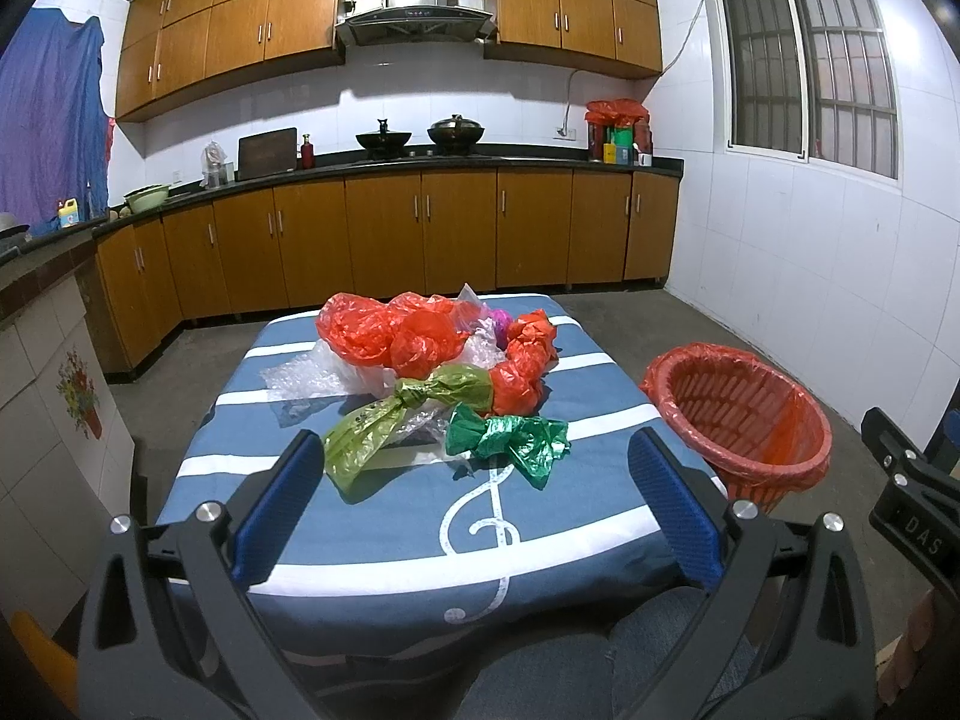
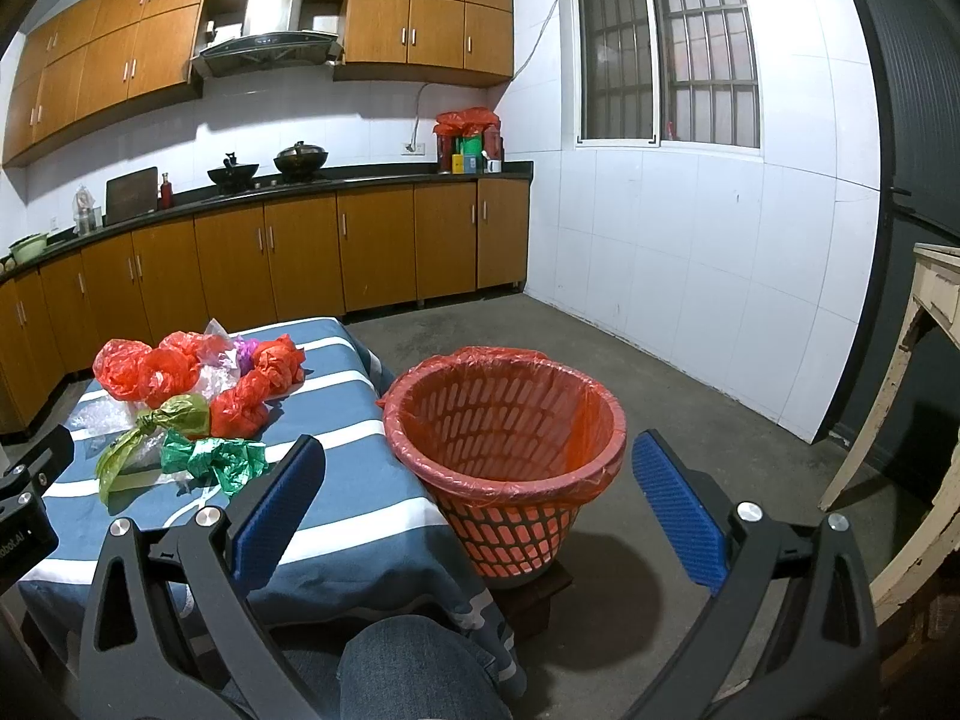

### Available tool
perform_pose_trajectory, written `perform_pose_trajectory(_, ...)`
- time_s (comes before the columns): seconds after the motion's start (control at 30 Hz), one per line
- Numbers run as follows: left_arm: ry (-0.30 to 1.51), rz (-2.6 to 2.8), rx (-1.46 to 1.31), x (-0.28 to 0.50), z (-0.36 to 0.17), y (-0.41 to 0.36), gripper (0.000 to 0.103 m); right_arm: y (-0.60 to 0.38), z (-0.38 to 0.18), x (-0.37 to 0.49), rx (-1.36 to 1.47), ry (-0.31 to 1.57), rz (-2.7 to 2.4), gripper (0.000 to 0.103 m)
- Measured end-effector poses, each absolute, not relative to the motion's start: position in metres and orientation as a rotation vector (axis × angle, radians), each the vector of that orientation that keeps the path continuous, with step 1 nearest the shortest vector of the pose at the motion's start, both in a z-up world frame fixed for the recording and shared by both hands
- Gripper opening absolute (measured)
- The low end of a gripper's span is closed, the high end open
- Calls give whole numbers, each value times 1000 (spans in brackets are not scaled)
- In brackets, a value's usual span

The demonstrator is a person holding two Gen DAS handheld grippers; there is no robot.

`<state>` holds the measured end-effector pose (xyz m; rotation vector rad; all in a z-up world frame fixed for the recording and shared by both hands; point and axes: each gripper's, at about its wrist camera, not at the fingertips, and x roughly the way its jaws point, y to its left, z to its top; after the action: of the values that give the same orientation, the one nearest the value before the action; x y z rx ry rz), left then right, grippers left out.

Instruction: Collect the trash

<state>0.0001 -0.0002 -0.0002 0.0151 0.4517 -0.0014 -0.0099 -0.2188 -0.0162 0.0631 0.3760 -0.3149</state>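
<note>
Left gripper [image 1: 474, 516]: nearest the lens, blue-padded fingers spread wide with nothing between them, held above the near end of the table.
Right gripper [image 2: 477, 516]: likewise spread wide and empty, framing the basket; its black body also shows at the right edge of the left wrist view.
Table [image 1: 384, 516]: covered in a blue cloth with white stripes and a treble-clef print; a denim-clad knee sits at its near edge.
Basket [image 2: 504, 420]: red slotted plastic, lined with a red bag folded over its rim, standing just beside the table's right side on a small dark block on the floor; nothing visible inside.
Trash pile: gathered on the far middle of the table, pieces touching and overlapping.
Red bags [image 1: 390, 330]: several crumpled at the back of the pile.
Clear plastic [image 1: 306, 381]: bubbly sheet on the left, under the red.
Light green bag [image 1: 396, 420]: knotted, in front.
Dark green bag [image 1: 510, 438]: knotted, nearest the grippers.
</note>
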Motion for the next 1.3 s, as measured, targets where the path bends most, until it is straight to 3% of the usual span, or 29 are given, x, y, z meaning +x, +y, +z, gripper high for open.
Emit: perform_pose_trajectory(1.3, 480, 66, -12, 9, -20, 23, 99, -213, -26, 10, 53, 397, -255, 101)
